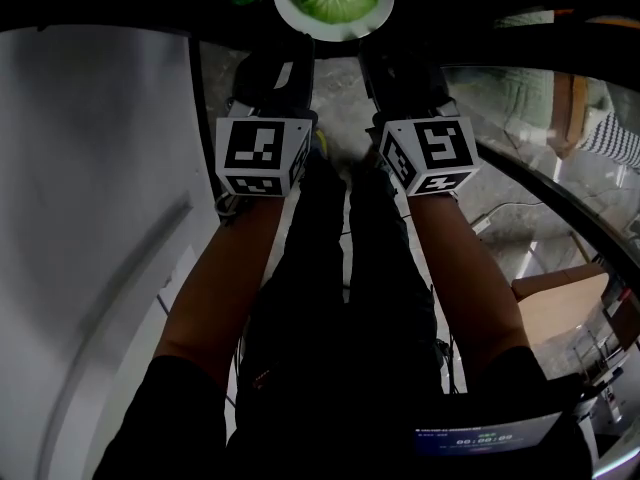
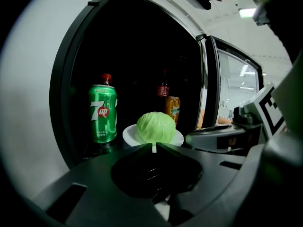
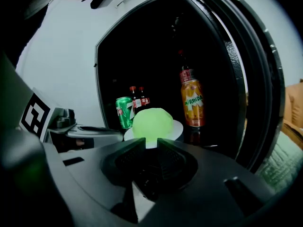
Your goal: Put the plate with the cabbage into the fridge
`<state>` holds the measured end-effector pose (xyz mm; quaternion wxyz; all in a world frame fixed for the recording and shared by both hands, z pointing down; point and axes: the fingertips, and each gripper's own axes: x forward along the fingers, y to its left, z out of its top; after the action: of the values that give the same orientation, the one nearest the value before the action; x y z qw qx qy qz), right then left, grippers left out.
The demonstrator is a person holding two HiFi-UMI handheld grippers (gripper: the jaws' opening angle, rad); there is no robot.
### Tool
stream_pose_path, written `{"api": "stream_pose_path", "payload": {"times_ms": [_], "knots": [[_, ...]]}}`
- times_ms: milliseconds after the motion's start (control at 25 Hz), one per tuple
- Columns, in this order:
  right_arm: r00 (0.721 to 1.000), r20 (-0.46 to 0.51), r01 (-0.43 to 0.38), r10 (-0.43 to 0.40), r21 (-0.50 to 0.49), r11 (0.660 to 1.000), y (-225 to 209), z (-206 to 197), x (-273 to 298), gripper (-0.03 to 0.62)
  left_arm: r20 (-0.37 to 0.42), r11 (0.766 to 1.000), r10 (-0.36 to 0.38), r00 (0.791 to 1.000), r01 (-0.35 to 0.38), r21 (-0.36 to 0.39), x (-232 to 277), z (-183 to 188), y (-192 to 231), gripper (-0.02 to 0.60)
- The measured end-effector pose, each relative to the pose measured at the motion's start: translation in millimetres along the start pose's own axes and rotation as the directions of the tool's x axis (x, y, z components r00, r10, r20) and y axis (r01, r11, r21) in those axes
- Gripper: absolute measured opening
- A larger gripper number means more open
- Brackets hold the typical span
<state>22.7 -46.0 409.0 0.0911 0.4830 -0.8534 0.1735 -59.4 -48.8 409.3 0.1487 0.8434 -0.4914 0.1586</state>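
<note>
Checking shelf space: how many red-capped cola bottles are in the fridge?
2: one cola bottle and a second cola bottle beside it, behind the green can. More may hide in the dark.

I read "7up" on the green can (image 2: 103,113) and "Mirinda" on the orange bottle (image 3: 191,103); other print is too small.

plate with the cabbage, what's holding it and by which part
Both grippers hold it: the left gripper and the right gripper each clamp the plate by its near rim.
</note>
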Motion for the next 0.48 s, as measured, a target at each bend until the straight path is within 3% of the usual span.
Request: {"api": "stream_pose_path", "payload": {"times_ms": [480], "knots": [[1.000,-0.008,0.007,-0.007,-0.011,1.000,-0.9,-6.1,7.5,0.081,0.005,1.000,-0.008,1.000,0.008,0.007,5.9,-1.5,-1.6,0.029]]}}
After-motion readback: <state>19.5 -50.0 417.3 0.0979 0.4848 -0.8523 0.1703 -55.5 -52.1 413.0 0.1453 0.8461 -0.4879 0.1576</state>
